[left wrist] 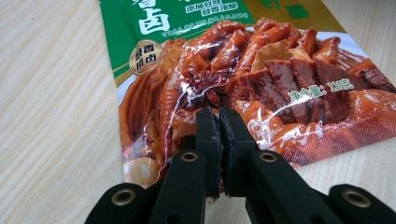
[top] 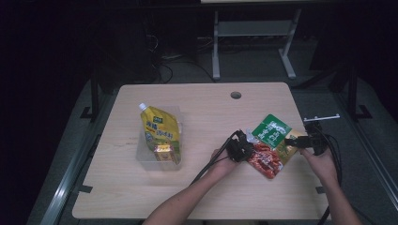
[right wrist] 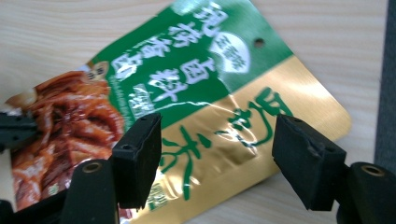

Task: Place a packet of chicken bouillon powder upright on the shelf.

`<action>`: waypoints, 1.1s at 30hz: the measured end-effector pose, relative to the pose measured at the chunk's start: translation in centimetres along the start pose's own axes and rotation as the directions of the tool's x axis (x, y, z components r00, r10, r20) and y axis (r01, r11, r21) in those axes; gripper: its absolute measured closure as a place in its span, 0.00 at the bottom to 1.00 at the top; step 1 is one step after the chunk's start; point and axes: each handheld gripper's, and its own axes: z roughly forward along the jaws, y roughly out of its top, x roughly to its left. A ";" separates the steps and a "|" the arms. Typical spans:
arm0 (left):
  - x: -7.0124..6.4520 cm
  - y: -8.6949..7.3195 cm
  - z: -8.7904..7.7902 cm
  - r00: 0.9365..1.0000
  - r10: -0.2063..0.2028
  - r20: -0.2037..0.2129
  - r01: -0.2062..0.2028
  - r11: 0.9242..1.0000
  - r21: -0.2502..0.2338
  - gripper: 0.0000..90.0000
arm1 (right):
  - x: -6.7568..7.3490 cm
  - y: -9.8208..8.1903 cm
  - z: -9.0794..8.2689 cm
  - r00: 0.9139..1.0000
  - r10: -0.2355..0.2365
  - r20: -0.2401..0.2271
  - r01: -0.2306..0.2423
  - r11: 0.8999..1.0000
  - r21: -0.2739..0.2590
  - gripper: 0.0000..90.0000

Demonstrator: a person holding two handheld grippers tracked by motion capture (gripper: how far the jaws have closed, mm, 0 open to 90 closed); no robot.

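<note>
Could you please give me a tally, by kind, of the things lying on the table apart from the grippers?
Flat food packets: 1, the green, gold and red packet
Spouted pouches: 1, the yellow pouch
Small gold-wrapped packs: 1, the small pack
Clear plastic trays: 1, the tray holding the pouch and the small pack
Total: 4

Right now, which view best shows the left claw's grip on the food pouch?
The left gripper view: the left claw is shut on the food pouch. The high view shows it small; the right gripper view catches only a jaw tip at its left edge.
</note>
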 end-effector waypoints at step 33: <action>-0.7 0.4 0.3 0.998 0.050 -0.034 -0.048 0.998 0.049 0.97 | -3.3 -0.5 0.9 0.984 0.174 0.042 -0.176 0.983 0.047 0.42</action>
